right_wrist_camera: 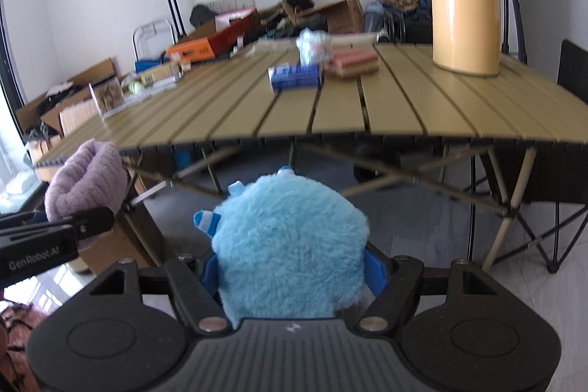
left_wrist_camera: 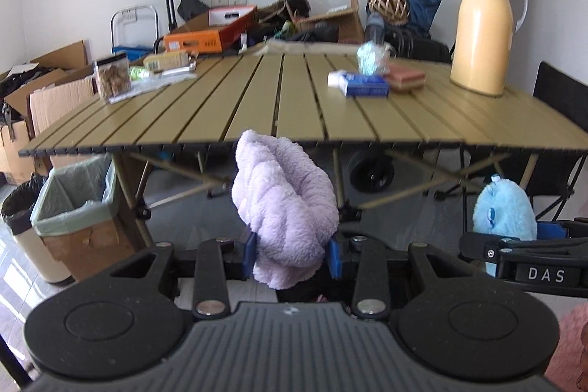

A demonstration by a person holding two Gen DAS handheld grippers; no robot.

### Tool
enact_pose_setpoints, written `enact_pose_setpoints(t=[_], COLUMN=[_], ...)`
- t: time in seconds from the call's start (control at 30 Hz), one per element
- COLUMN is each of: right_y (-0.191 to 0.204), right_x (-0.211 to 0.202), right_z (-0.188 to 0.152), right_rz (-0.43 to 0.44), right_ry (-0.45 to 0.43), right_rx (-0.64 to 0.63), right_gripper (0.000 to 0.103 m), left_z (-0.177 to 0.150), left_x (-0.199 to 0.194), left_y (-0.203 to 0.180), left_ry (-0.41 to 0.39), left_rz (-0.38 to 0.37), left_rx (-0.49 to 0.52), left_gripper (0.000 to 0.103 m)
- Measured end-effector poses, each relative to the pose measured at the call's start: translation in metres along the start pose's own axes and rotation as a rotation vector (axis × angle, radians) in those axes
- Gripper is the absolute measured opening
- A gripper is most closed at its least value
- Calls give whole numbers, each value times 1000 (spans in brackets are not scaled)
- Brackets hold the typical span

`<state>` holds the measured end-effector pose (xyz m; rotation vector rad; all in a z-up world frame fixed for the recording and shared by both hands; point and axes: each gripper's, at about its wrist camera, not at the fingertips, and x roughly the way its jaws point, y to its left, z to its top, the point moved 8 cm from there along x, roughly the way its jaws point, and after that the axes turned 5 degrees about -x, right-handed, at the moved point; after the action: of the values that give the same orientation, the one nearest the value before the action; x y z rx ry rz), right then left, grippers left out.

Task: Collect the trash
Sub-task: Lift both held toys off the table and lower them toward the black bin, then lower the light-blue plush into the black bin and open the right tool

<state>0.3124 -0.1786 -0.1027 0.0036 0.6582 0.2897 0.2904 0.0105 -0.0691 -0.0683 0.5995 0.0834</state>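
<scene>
My left gripper (left_wrist_camera: 293,256) is shut on a lilac fluffy cloth (left_wrist_camera: 284,204), which bulges up between the blue pads in front of the table's near edge. My right gripper (right_wrist_camera: 294,272) is shut on a blue furry plush toy (right_wrist_camera: 290,245), held below the table's front edge. Each wrist view also shows the other hand's load: the blue plush toy (left_wrist_camera: 503,208) at the right, the lilac cloth (right_wrist_camera: 86,179) at the left. On the slatted table (left_wrist_camera: 257,112) lie a blue-white box (left_wrist_camera: 362,85), a crumpled wrapper (left_wrist_camera: 369,59) and a pinkish packet (left_wrist_camera: 406,76).
A lined cardboard bin (left_wrist_camera: 79,204) stands on the floor at the table's left, with a round bin (left_wrist_camera: 22,230) beside it. A yellow thermos jug (left_wrist_camera: 481,28) stands at the table's right. A snack jar (left_wrist_camera: 112,78) and packets sit far left. Boxes and bags crowd the back wall.
</scene>
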Motion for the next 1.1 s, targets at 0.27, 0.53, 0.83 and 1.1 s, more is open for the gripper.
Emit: enact_pose_setpoints(t=[0.27, 0.53, 0.83, 1.1], right_y=[-1, 0, -5, -8], right_x=[17, 37, 59, 69], right_z=[-31, -59, -87, -93], right_rz=[-4, 1, -18, -40], right_ry=[91, 181, 281, 319], right_rx=[5, 3, 3, 5], right_gripper=[72, 72, 72, 72], left_z=[-30, -52, -70, -84], left_x=[16, 35, 64, 88], left_y=[12, 19, 26, 38], left_ry=[92, 180, 250, 309], left_rz=[25, 42, 60, 65], left_rx=[-1, -1, -17, -45], left_gripper=[37, 37, 37, 37])
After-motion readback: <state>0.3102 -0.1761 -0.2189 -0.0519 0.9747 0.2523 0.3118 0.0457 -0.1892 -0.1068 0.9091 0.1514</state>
